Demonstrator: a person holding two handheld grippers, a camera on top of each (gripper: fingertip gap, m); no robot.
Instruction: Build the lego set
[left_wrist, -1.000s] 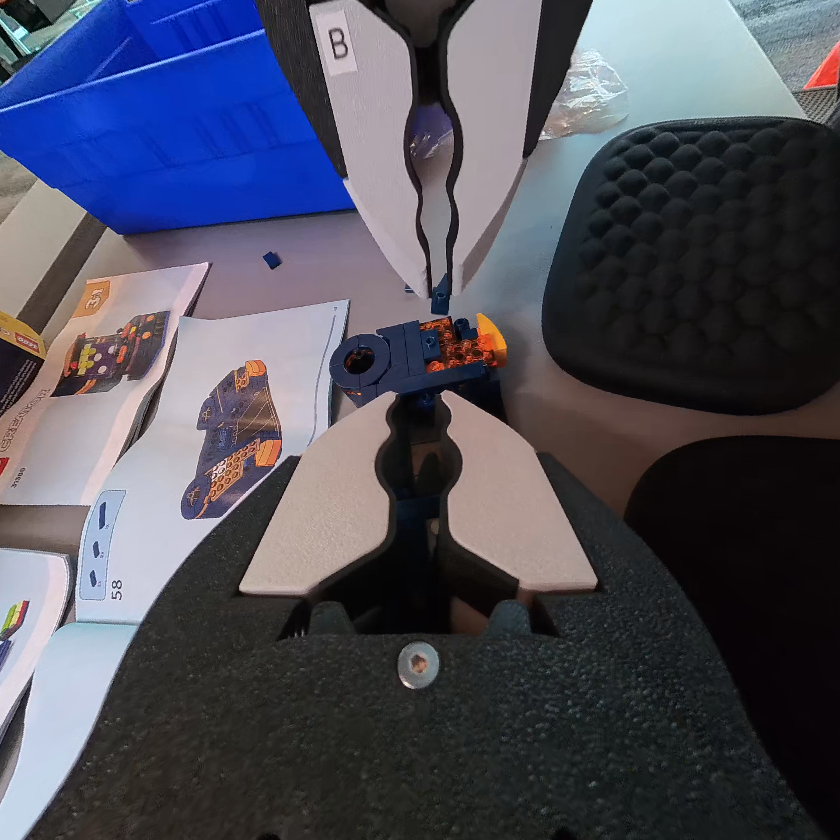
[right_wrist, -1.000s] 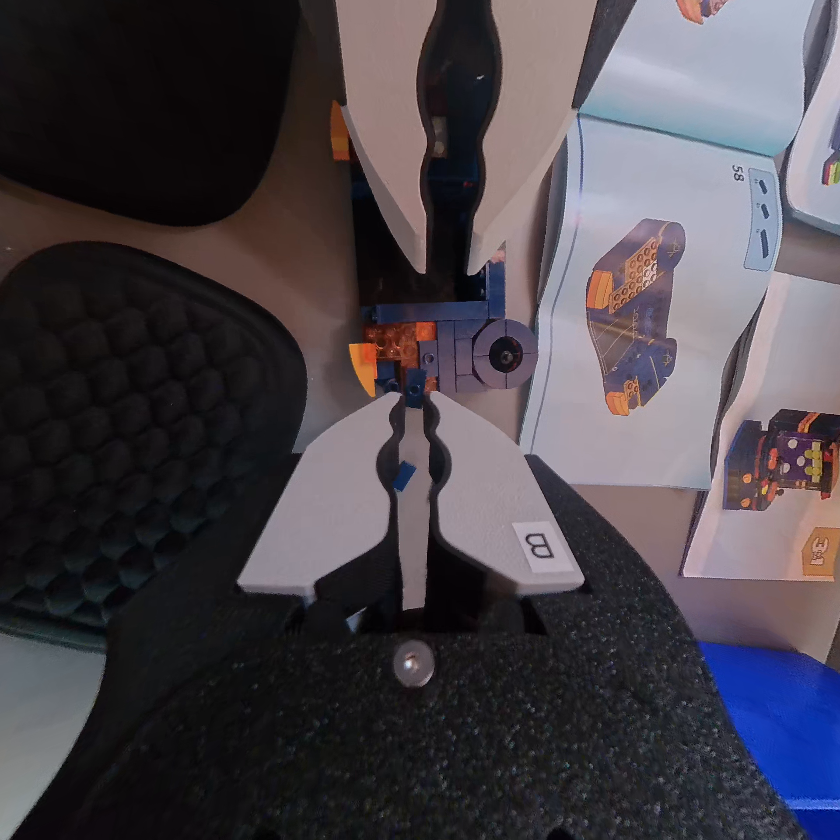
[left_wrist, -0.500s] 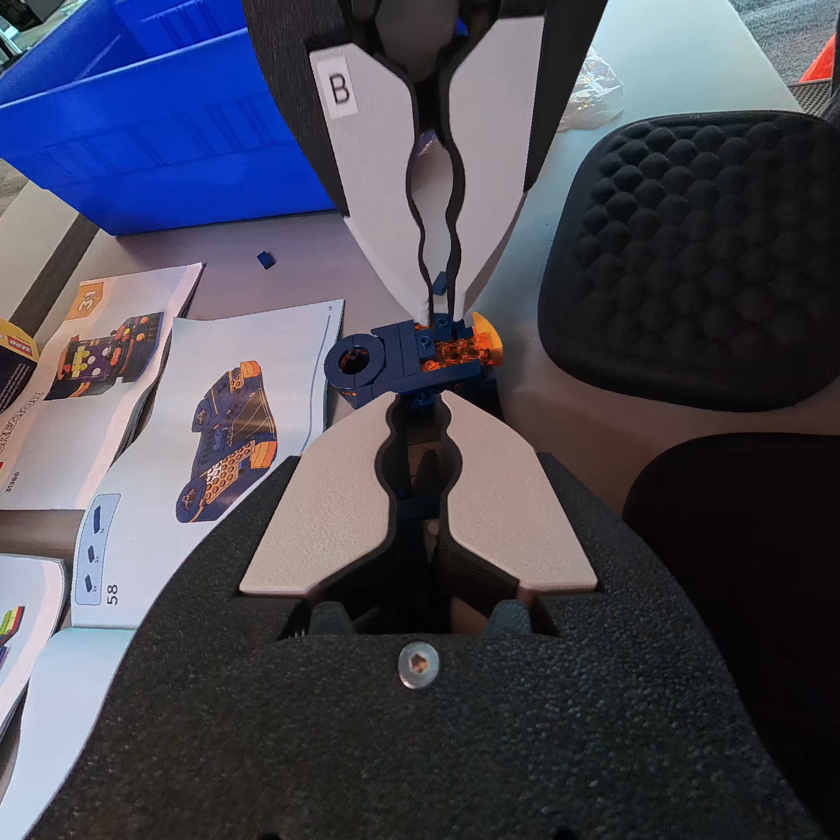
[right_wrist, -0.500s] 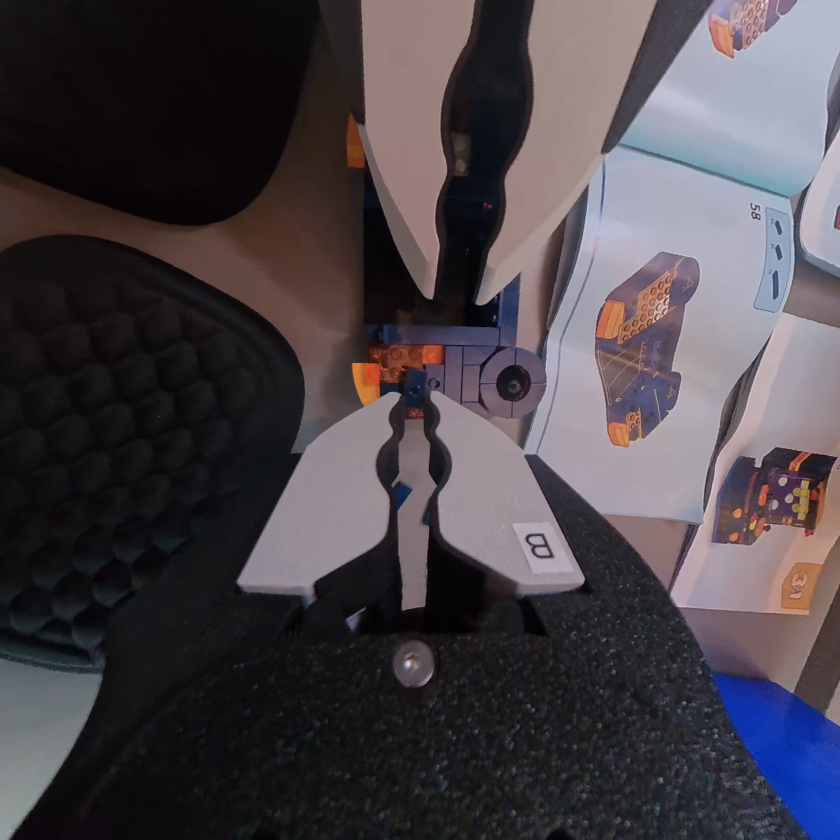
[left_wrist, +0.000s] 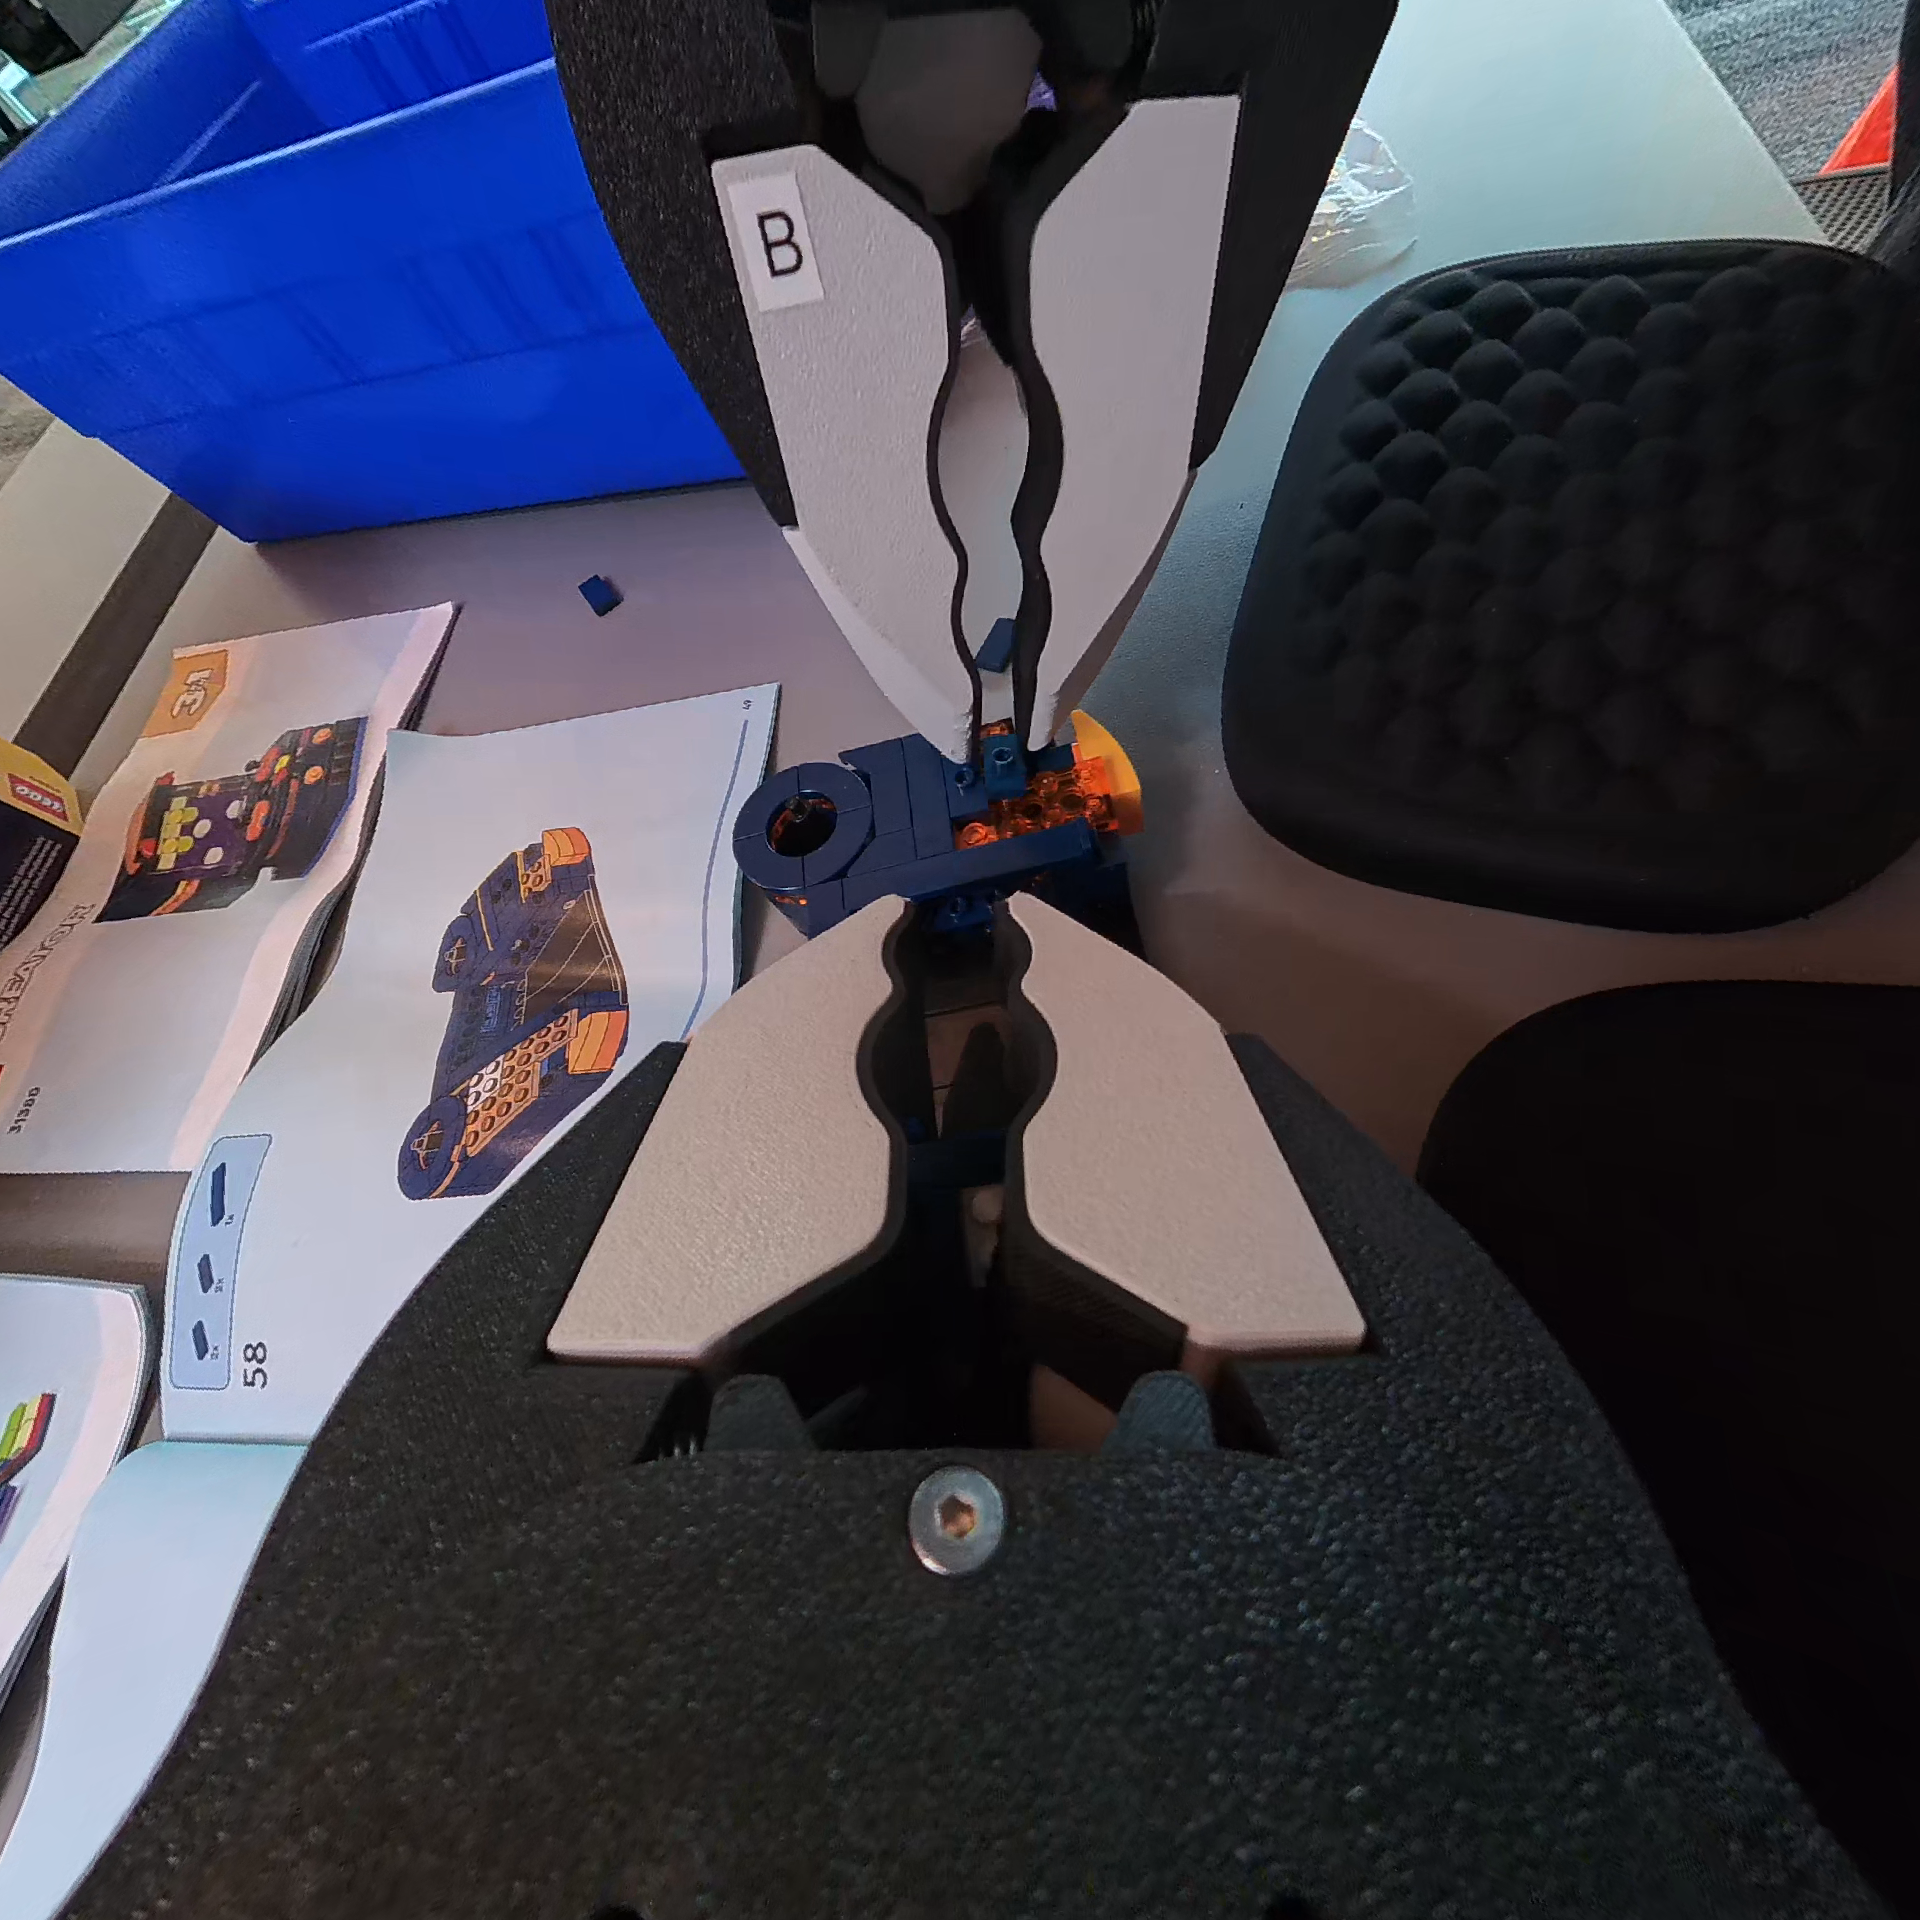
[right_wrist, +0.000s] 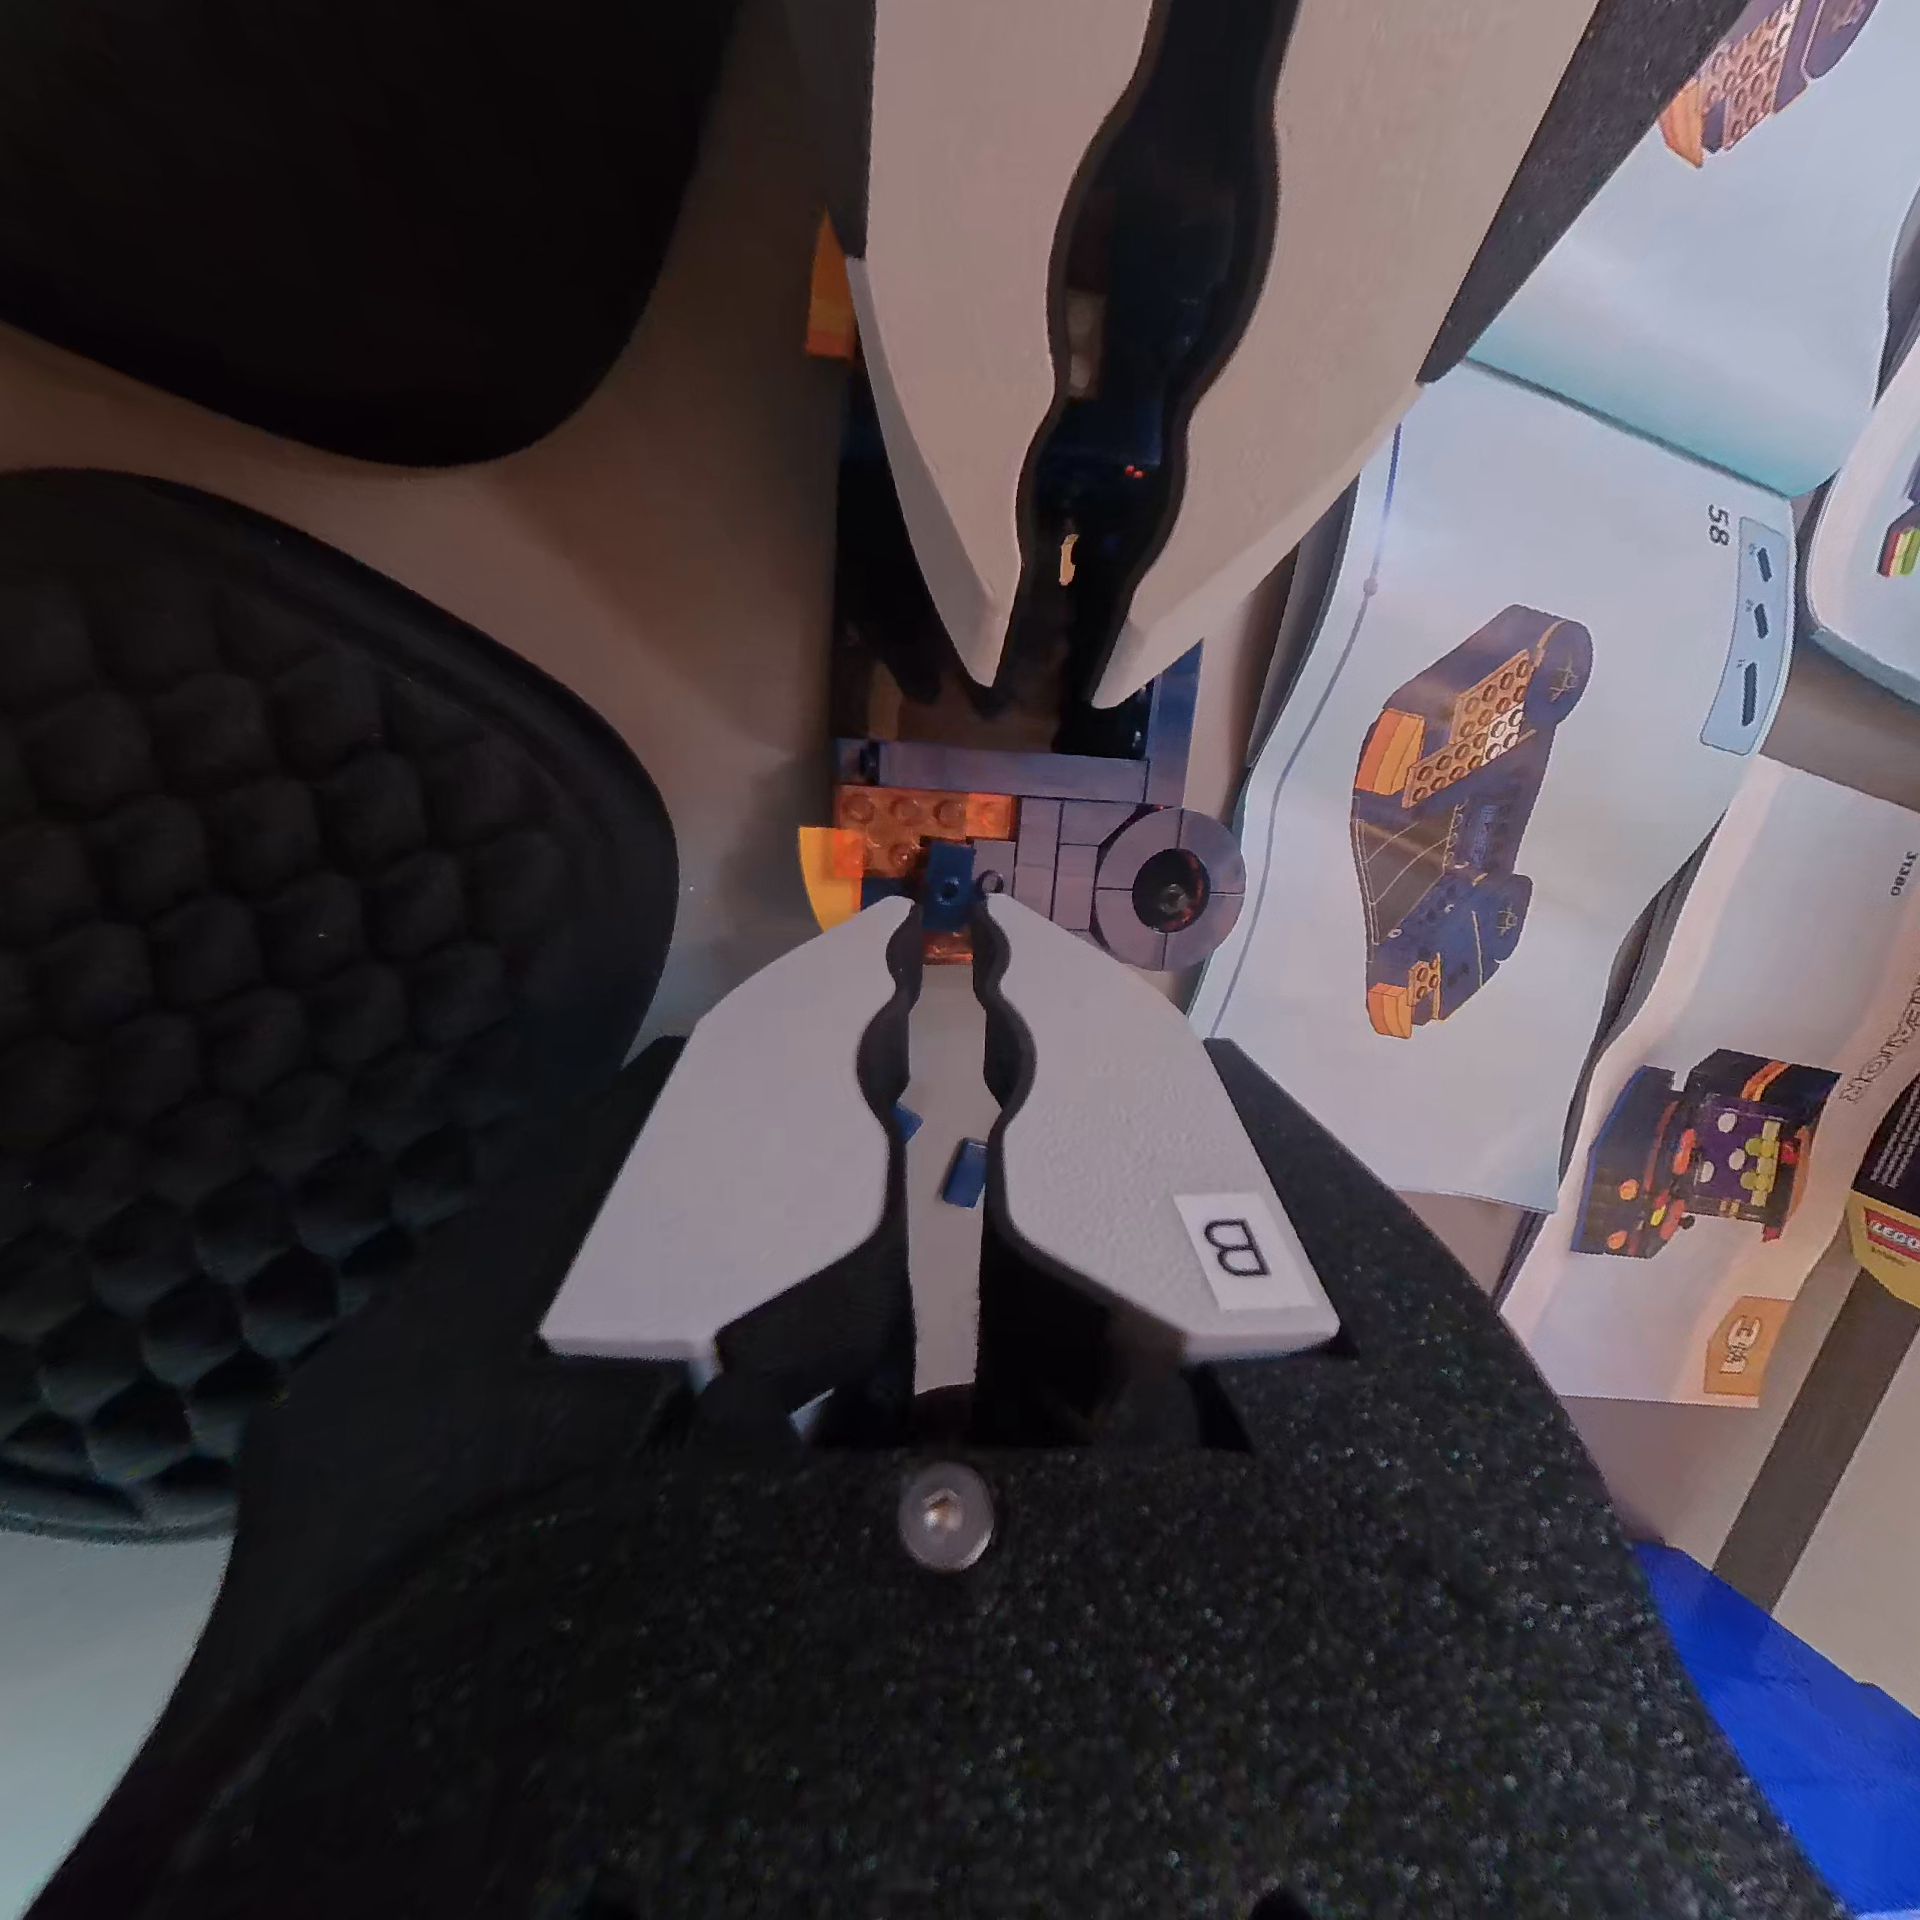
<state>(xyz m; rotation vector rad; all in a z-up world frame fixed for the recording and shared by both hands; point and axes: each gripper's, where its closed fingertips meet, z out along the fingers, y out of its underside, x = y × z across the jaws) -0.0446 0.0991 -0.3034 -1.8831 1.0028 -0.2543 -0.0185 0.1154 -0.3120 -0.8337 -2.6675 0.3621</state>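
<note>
Left gripper (left_wrist: 956, 914) pinches the model (left_wrist: 914, 821) from the near side; right gripper (right_wrist: 948, 914) pinches a small blue brick (right_wrist: 948, 871) on the model's top. Black cushion (left_wrist: 1579, 561) crowds the model's right, booklet (left_wrist: 499, 987) its left, blue bin (left_wrist: 343, 312) beyond

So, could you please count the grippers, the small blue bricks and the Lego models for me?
Grippers: 2, left and right
Small blue bricks: 3, two loose on the table, one in the right gripper
Lego model: 1, in the left gripper
Total: 6
</note>
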